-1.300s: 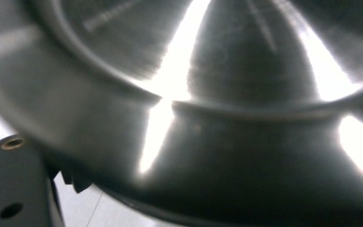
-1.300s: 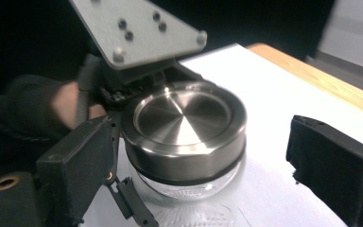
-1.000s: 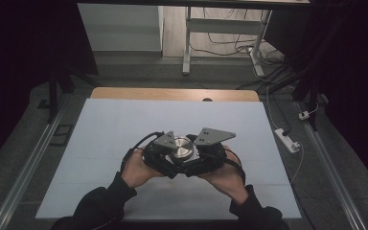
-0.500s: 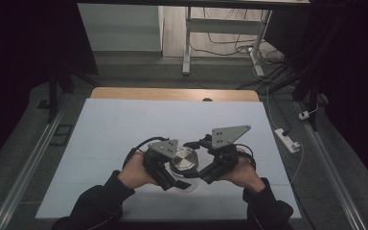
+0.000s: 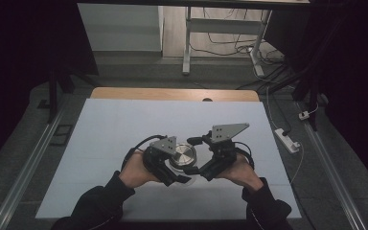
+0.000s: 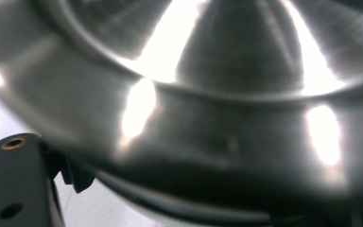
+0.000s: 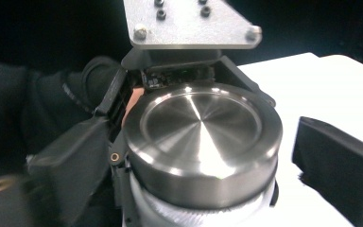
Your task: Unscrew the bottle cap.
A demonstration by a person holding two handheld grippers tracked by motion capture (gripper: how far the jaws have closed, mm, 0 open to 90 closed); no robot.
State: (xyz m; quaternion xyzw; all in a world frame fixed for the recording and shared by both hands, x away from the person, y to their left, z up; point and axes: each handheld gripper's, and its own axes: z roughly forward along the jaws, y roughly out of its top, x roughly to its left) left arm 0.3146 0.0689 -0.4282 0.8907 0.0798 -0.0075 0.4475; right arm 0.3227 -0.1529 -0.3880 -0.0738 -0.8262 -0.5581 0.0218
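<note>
Low in the frame's centre, the left gripper (image 5: pixel 175 167) clamps the steel-lidded jar (image 5: pixel 184 155), while the right gripper (image 5: pixel 199 155), jaws just opened and gaping, flanks its right side.

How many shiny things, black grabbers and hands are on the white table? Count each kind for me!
Shiny metal jars with a lid: 1
Black grippers: 2, the left gripper and the right gripper
Hands: 2, the left hand and the right hand
Total: 5
</note>
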